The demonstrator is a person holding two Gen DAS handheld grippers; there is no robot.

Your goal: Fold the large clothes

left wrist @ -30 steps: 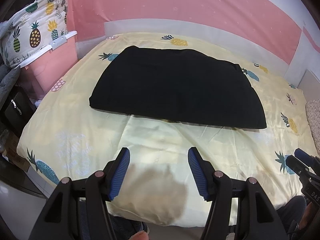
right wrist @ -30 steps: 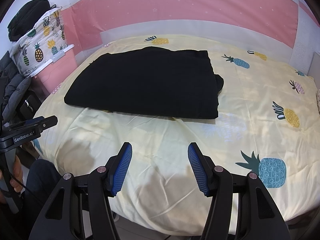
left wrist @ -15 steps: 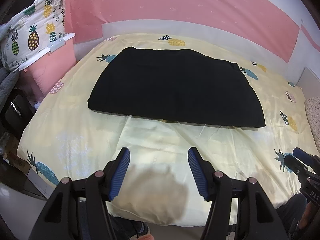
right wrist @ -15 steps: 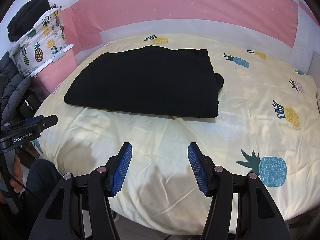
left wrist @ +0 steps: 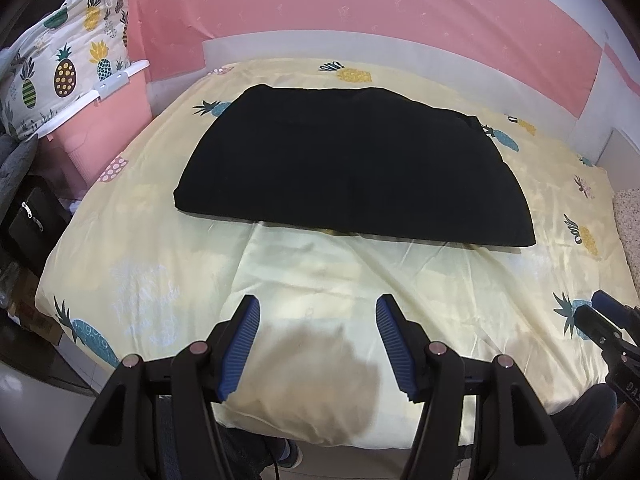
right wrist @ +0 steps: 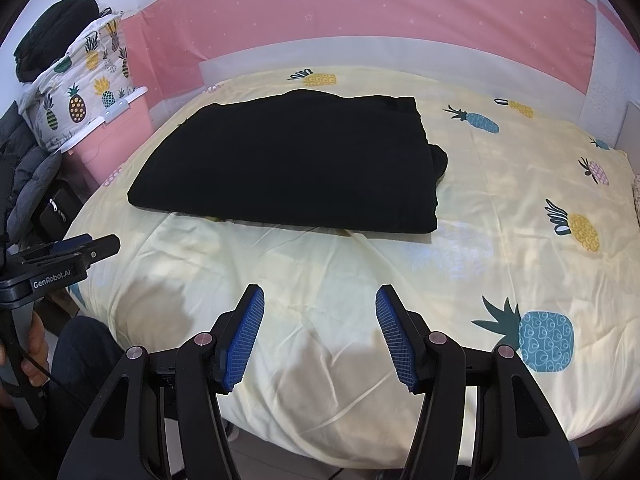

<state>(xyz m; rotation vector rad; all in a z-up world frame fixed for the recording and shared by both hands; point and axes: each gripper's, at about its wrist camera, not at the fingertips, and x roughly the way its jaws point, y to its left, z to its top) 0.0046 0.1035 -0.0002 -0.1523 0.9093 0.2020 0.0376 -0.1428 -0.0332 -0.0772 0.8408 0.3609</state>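
A black garment (left wrist: 352,168) lies folded flat into a wide rectangle in the middle of the bed; it also shows in the right wrist view (right wrist: 292,168), with a small bunch of cloth sticking out at its right edge. My left gripper (left wrist: 318,340) is open and empty above the bed's near edge, well short of the garment. My right gripper (right wrist: 320,336) is open and empty too, above the near edge. Each gripper shows at the side of the other's view.
The bed has a pale yellow pineapple-print cover (left wrist: 140,248) that also shows in the right wrist view (right wrist: 520,184). A pink storage box (left wrist: 116,120) with a pineapple-print bundle on top stands at the left. A pink and white wall runs behind. Dark bags sit on the floor at the left.
Both grippers have stayed open and empty. The left wrist view has shifted slightly; the garment has not moved.
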